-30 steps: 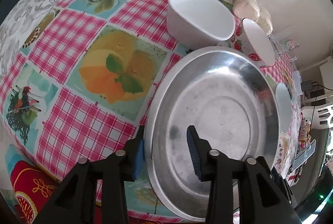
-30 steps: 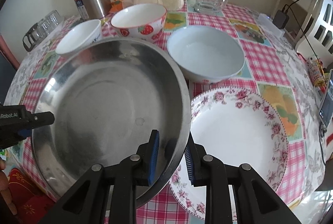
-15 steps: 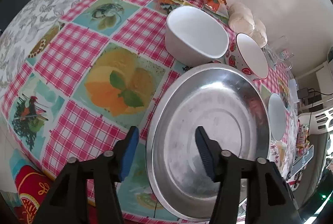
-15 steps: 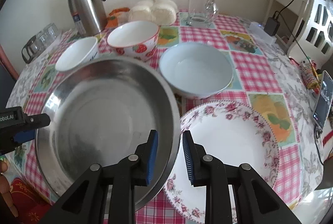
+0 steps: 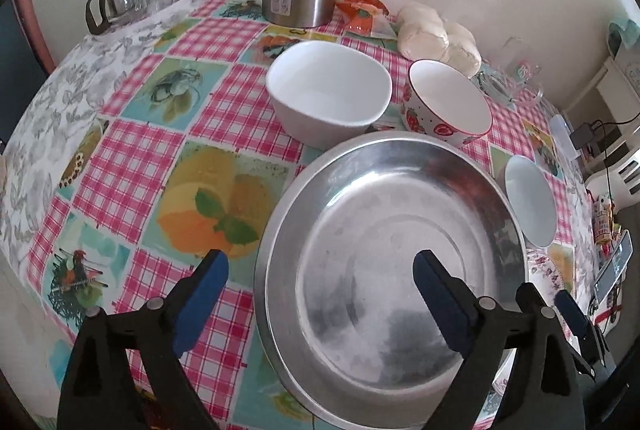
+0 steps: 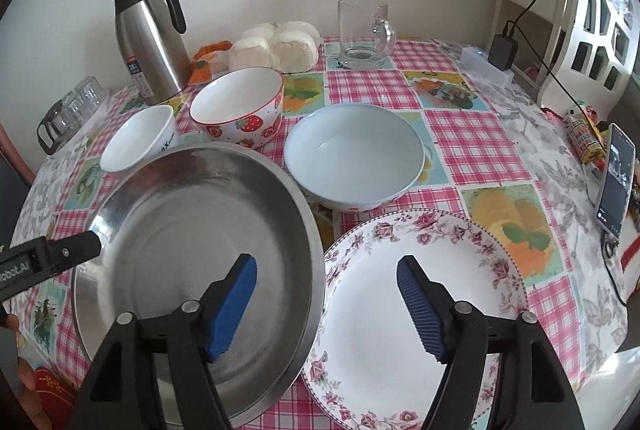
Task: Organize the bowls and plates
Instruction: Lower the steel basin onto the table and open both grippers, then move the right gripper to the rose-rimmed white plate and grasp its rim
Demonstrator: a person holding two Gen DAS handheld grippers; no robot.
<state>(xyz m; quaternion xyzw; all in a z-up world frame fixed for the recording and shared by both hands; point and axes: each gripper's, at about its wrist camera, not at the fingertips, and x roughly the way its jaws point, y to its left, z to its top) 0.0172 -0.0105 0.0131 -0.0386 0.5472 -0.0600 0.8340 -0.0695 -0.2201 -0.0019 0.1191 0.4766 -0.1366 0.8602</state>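
My left fingers (image 5: 320,294) and right fingers (image 6: 326,300) are opening, freeing the steel basin (image 6: 192,262) on the desk (image 6: 472,142); the floral plate (image 6: 420,310) and three bowls remain unstacked.

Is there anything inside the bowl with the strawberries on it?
No, the strawberry bowl shows only a bare white inside in the right wrist view.

home dining corner — checked tablecloth (image 6: 472,146), thermos jug (image 6: 150,42), bowls (image 6: 354,158)
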